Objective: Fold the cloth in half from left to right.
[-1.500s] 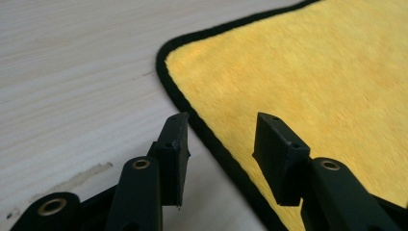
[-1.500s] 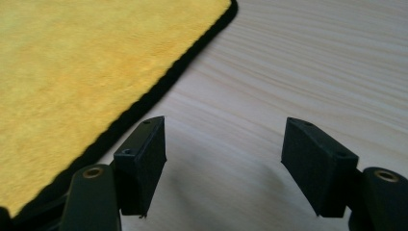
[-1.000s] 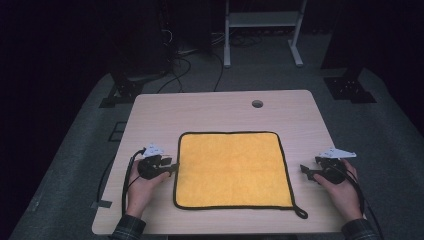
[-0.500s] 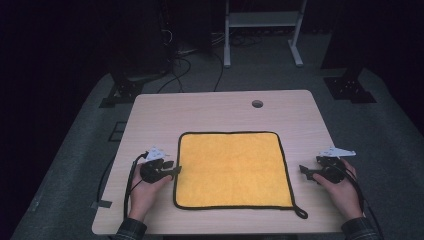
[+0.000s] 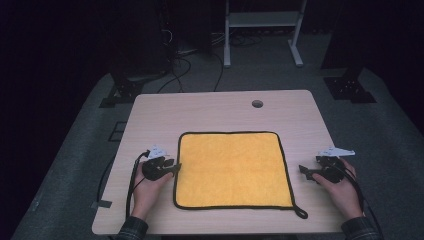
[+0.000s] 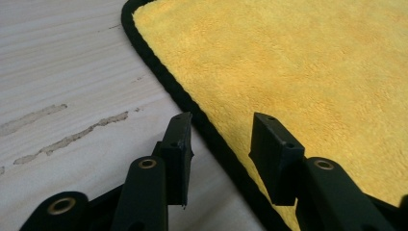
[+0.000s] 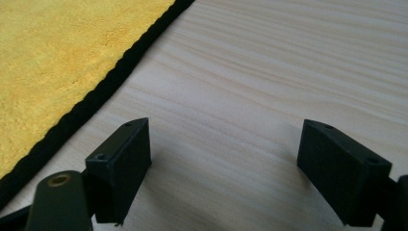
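Observation:
A yellow cloth (image 5: 232, 170) with a black hem lies flat on the middle of the wooden table (image 5: 200, 110). My left gripper (image 5: 175, 167) sits at the cloth's left edge. In the left gripper view the cloth (image 6: 298, 62) has its hem running between the jaws of the left gripper (image 6: 221, 139); they have just closed a little and stand open without pressing it. My right gripper (image 5: 302, 171) rests on bare wood right of the cloth. In the right gripper view the right gripper (image 7: 223, 144) has just been opening, with nothing between its jaws, and the cloth (image 7: 48, 57) lies beside them.
A small hanging loop (image 5: 301, 213) sticks out at the cloth's near right corner. A round cable hole (image 5: 257, 103) sits near the table's far edge. Beyond the table, a white metal frame (image 5: 262, 30) and cables stand on the dark floor.
The left gripper has crept right and slightly nearer, up to the cloth's left hem. The right hand has stayed where it was.

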`<state>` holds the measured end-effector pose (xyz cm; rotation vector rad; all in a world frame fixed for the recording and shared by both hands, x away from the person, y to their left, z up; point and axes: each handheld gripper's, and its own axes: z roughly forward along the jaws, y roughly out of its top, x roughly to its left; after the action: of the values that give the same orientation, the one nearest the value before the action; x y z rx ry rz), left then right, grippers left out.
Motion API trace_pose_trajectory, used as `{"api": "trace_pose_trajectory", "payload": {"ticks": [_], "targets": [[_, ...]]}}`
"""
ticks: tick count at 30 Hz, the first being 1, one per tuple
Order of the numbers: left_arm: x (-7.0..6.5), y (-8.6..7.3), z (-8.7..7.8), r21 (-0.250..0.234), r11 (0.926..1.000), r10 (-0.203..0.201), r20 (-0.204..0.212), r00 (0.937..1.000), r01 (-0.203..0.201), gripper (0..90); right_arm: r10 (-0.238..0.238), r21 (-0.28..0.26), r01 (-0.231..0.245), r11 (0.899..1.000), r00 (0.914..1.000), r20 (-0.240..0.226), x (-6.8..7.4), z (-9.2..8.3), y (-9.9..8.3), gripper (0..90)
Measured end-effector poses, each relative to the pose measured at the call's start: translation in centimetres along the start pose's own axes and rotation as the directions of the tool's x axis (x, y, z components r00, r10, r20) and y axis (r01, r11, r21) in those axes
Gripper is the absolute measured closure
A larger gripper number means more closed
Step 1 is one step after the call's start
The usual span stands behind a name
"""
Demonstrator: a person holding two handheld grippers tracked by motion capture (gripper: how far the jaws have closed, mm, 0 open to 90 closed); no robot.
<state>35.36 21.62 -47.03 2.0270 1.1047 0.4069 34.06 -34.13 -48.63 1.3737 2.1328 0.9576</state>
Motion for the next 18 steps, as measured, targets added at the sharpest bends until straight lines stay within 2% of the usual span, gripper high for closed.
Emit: {"api": "trace_pose_trajectory", "payload": {"ticks": [5, 10, 12, 17, 18], "targets": [[0.2, 0.0, 0.6, 0.022, 0.9998, 0.005, -0.009, 0.9999, -0.004, 62.8, -0.002, 0.0, 0.002, 1.0, 1.0, -0.002, 0.0, 0.0, 0.0, 17.9], [-0.2, 0.1, 1.1, 0.013, 0.9996, 0.027, -0.024, 0.9993, -0.027, 65.9, -0.002, 0.0, 0.002, 1.0, 1.0, -0.002, 0.0, 0.0, 0.0, 17.9], [-0.4, 0.2, 1.2, 0.014, 0.9997, 0.019, -0.022, 0.9996, -0.019, 71.4, -0.002, 0.0, 0.002, 1.0, 1.0, -0.001, 0.0, 0.0, 0.0, 17.9], [-0.3, 0.1, 1.2, 0.008, 1.0, -0.004, -0.014, 0.9999, 0.004, 76.8, -0.002, 0.0, 0.002, 1.0, 1.0, -0.002, 0.0, 0.0, 0.0, 17.8], [-0.3, 0.1, 1.3, 0.004, 0.9999, -0.015, -0.006, 0.9999, 0.015, 81.0, -0.001, 0.0, 0.001, 1.0, 1.0, -0.002, 0.0, 0.0, 0.0, 17.9]]}}
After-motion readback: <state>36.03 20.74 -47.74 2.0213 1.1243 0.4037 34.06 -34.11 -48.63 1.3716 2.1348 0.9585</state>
